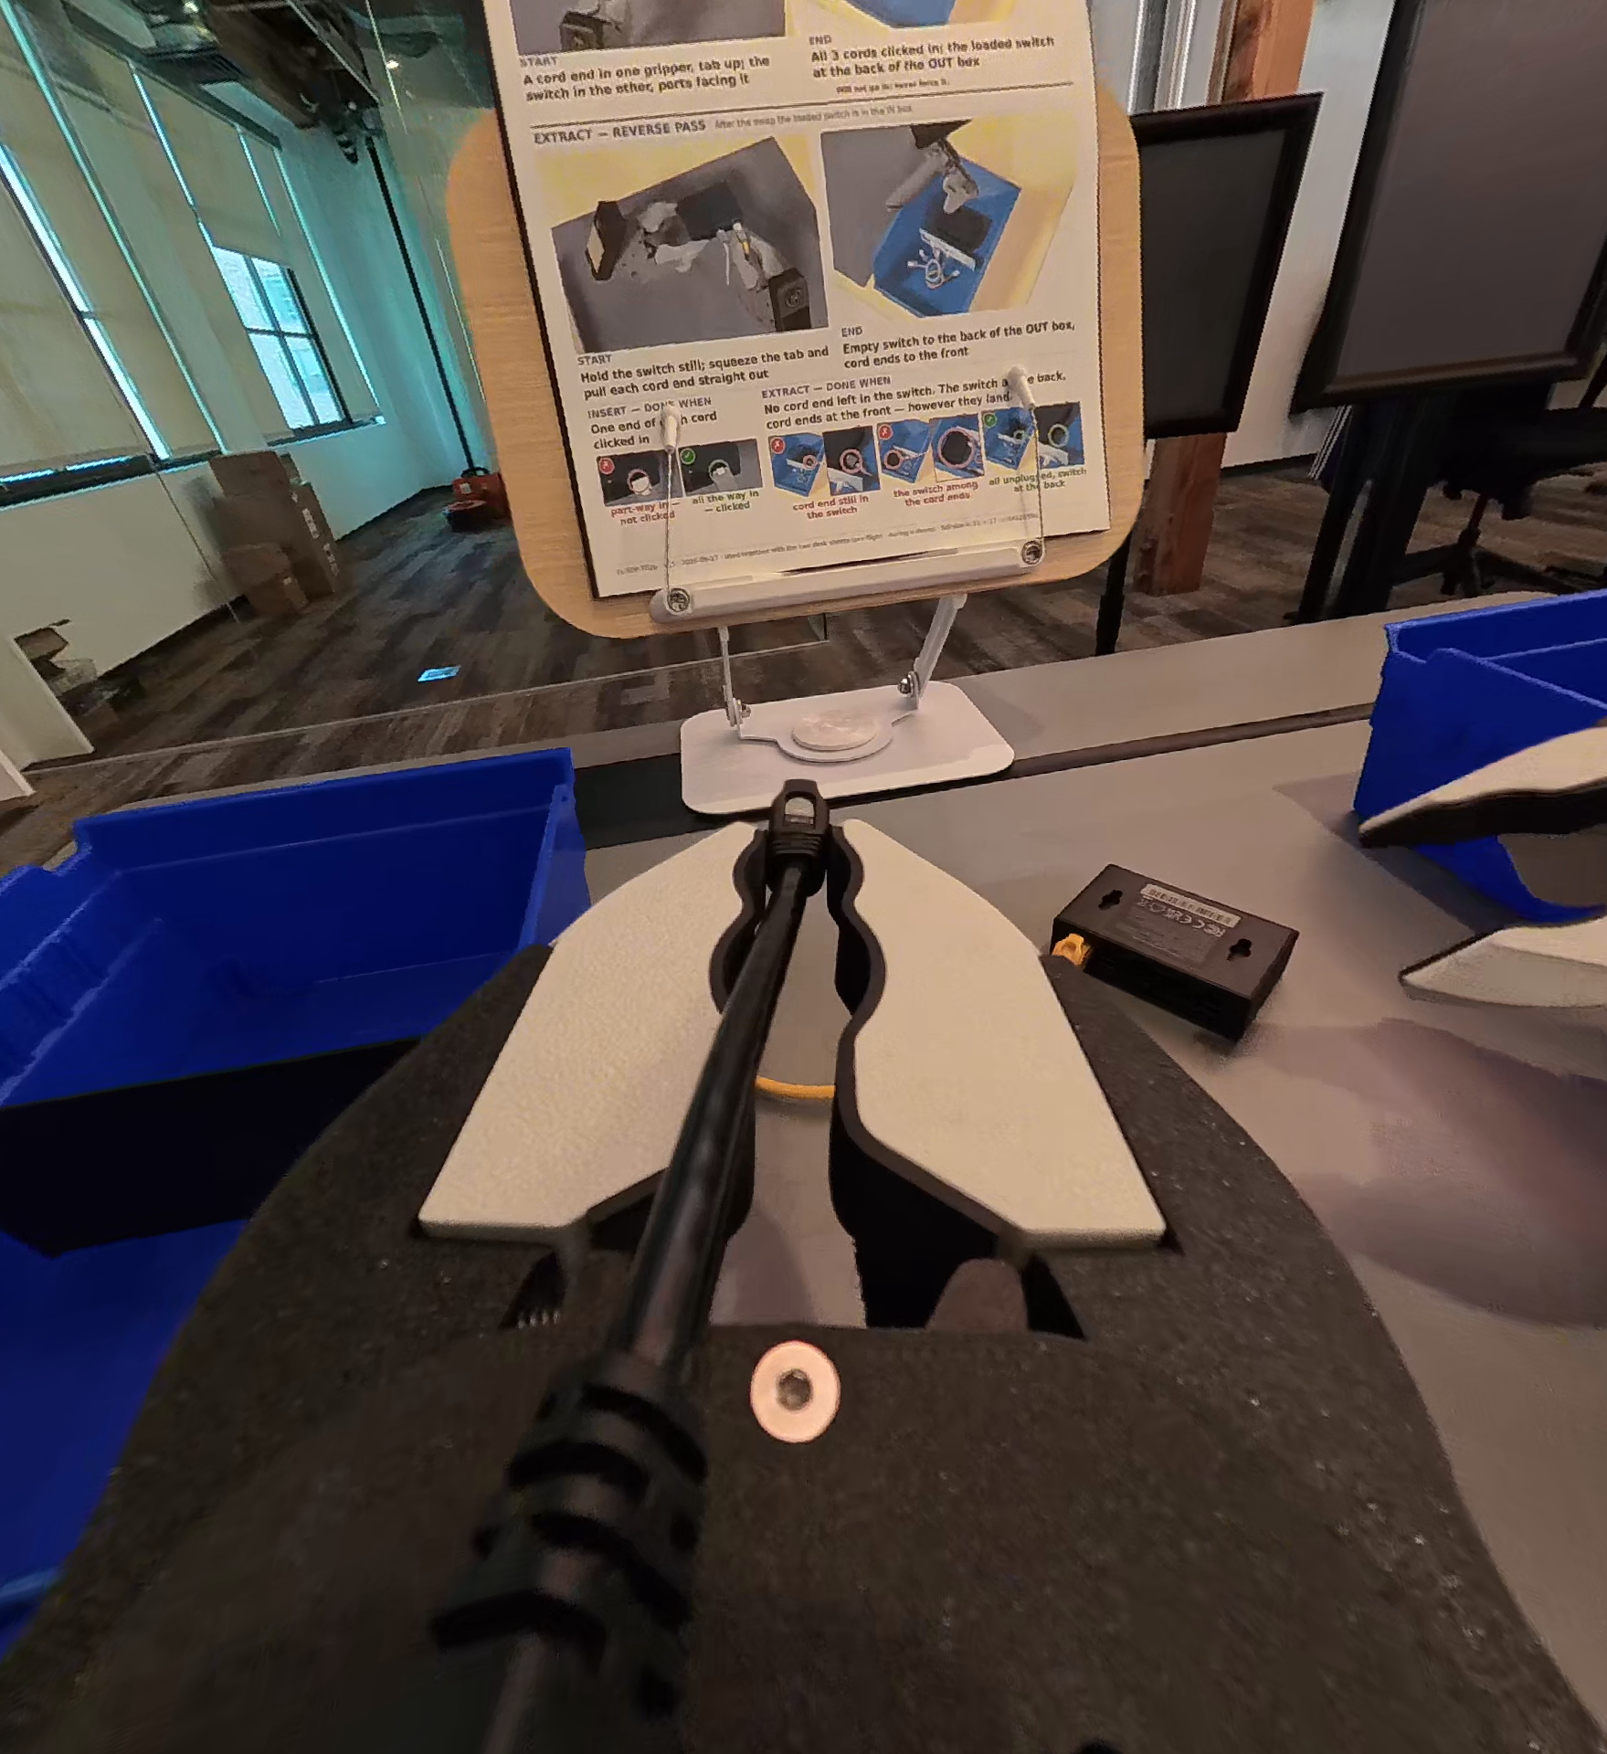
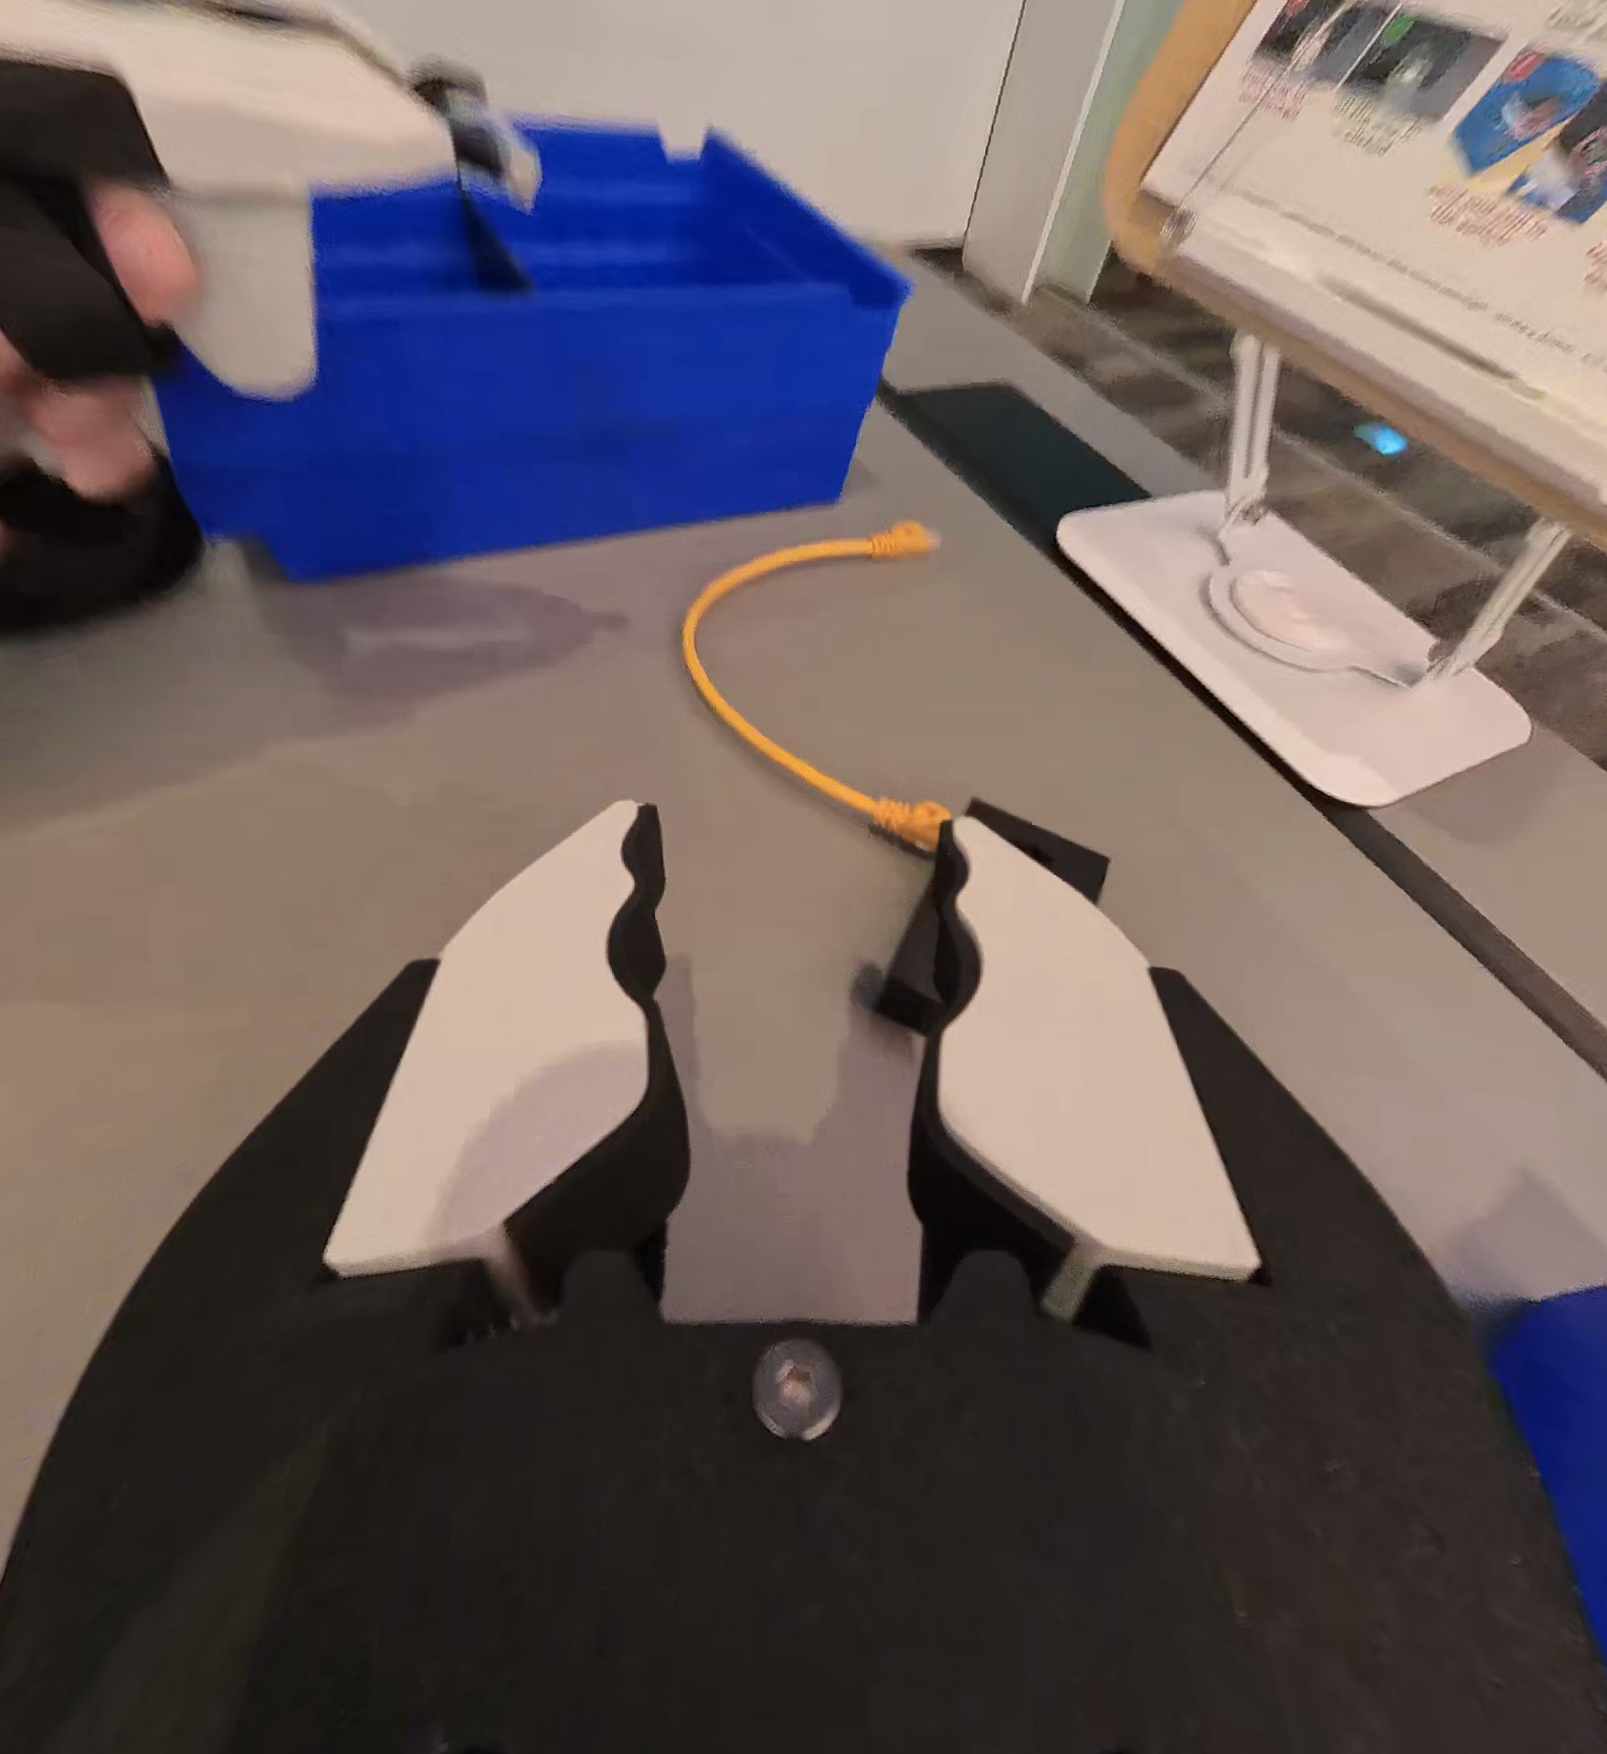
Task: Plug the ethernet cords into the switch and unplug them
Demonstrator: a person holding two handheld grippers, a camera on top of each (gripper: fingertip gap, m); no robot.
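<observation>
My left gripper [image 1: 797,840] is shut on a black ethernet cord [image 1: 742,1063]. Its front plug [image 1: 799,811] sticks out past the fingertips, and its other plug [image 1: 605,1490] lies back over the gripper body. The black switch [image 1: 1174,949] lies on the grey table to the right, with a yellow plug [image 1: 1072,947] in its left end. My right gripper [image 2: 794,835] is open and empty, low over the table. The switch [image 2: 913,968] is partly hidden behind its right finger. A yellow cord [image 2: 714,664] curves away from the switch, its free end [image 2: 904,541] on the table.
A blue bin [image 1: 258,930] stands at the left and another [image 1: 1521,664] at the right. A sheet stand with a white base [image 1: 842,750] is at the table's far edge. A hand [image 2: 11,380] holds the left gripper [image 2: 239,123] above the left bin [image 2: 543,380]. Spacing between my two grippers at the tips: around 15 cm. To the black switch [image 1: 1174,949]: right tips about 10 cm, left tips about 20 cm.
</observation>
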